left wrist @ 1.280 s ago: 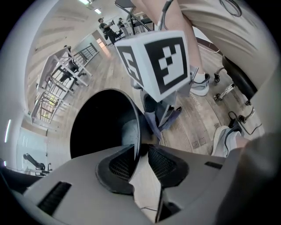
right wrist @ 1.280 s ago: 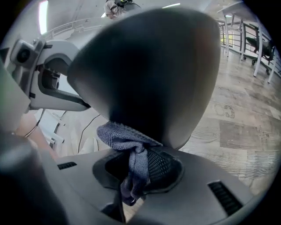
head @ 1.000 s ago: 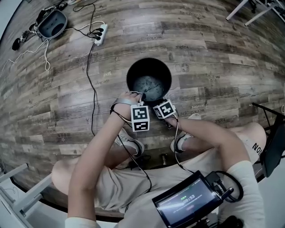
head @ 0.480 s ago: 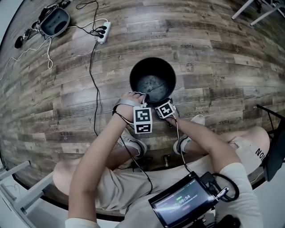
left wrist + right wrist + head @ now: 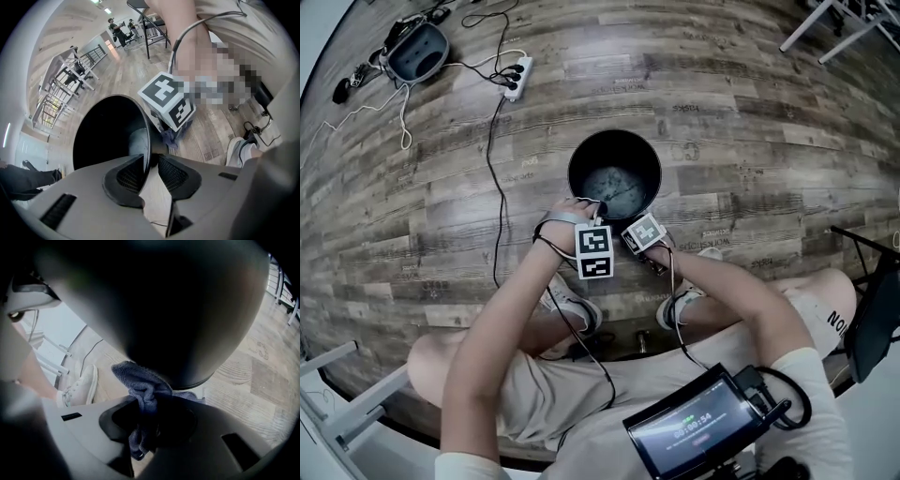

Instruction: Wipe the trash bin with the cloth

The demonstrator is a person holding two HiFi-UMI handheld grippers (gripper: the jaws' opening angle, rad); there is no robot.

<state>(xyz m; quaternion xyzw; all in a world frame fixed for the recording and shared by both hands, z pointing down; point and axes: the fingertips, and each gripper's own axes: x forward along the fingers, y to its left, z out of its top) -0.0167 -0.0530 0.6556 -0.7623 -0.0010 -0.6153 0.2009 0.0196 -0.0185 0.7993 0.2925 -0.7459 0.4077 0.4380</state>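
A round black trash bin (image 5: 614,173) stands on the wood floor in front of the person's feet. My left gripper (image 5: 596,217) is shut on the bin's near rim (image 5: 140,136), one jaw inside the wall and one outside (image 5: 149,161). My right gripper (image 5: 634,217) sits just right of it, shut on a blue-grey cloth (image 5: 140,385). The cloth is bunched between the jaws and pressed against the bin's dark outer wall (image 5: 187,310) low down. In the left gripper view the cloth (image 5: 169,138) shows under the right gripper's marker cube (image 5: 168,101).
A white power strip (image 5: 516,77) and a black cable (image 5: 494,187) lie left of the bin, with a grey device (image 5: 417,52) at the far left. White shoes (image 5: 572,305) (image 5: 684,295) rest close behind the bin. Metal legs (image 5: 825,23) stand at the top right.
The head camera swayed slightly. Both grippers stay at the bin's near side with the same holds; no clear shift of cloth or bin.
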